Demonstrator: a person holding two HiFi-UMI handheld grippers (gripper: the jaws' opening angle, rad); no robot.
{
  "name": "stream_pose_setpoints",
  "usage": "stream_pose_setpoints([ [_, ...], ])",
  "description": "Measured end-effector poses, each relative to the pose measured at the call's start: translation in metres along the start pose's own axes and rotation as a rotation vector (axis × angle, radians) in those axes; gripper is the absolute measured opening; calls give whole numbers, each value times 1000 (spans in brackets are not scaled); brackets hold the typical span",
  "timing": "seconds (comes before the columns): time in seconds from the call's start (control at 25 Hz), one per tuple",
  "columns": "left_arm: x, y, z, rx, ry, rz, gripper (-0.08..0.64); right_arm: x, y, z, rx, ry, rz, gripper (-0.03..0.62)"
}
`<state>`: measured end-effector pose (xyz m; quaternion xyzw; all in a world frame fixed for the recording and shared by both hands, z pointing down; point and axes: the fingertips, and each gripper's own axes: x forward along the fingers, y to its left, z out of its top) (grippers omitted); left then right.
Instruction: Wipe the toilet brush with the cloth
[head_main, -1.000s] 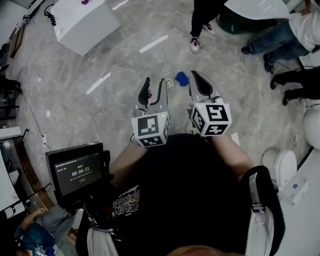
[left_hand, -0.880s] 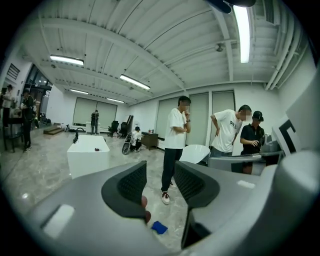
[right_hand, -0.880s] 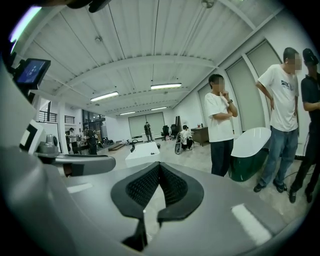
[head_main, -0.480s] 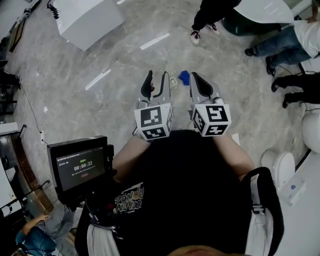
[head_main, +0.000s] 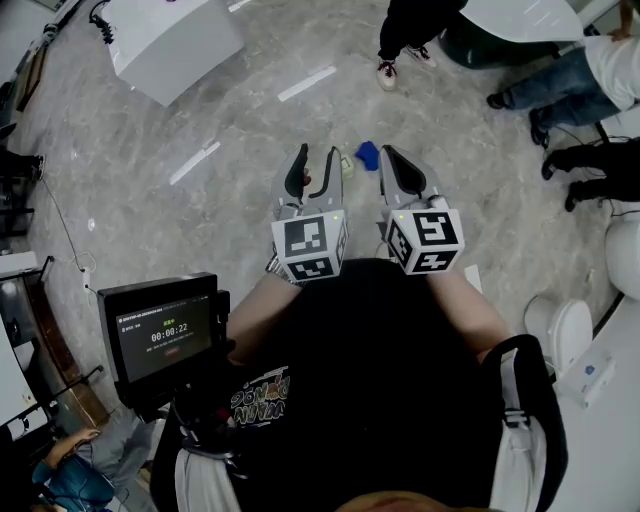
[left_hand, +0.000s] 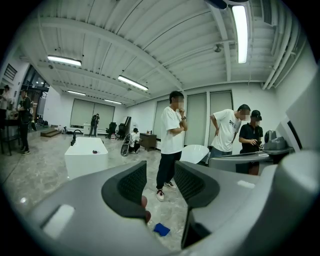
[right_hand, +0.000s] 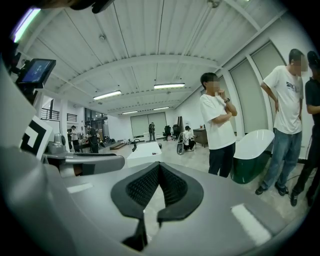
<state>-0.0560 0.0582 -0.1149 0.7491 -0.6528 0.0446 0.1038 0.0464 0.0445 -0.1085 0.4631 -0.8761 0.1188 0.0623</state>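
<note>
Head view: from the person's head, facing steeply down past a black-shirted torso (head_main: 380, 380) onto the left gripper (head_main: 314, 160), the right gripper (head_main: 392, 160) and the marble floor (head_main: 230, 200) farther off.
Left gripper view: rides on the left gripper (left_hand: 160, 172), facing almost level along its jaws, which fill the lower frame close up.
Right gripper view: rides on the right gripper (right_hand: 159, 170), likewise almost level, jaws close up.
Shared by head and left gripper views: blue cloth (head_main: 367, 153) (left_hand: 161, 229) on the floor.
Shared by all three: white tub (head_main: 170, 40) (left_hand: 86, 155) (right_hand: 145, 150).
Shared by both gripper views: standing person in a white shirt (left_hand: 171, 135) (right_hand: 218, 125).
</note>
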Motion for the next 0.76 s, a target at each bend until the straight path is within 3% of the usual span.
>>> stream_pose_setpoints([
  [0.76,-1,1,-2,7,16,7,176,3,5,1,2,1,25,0],
])
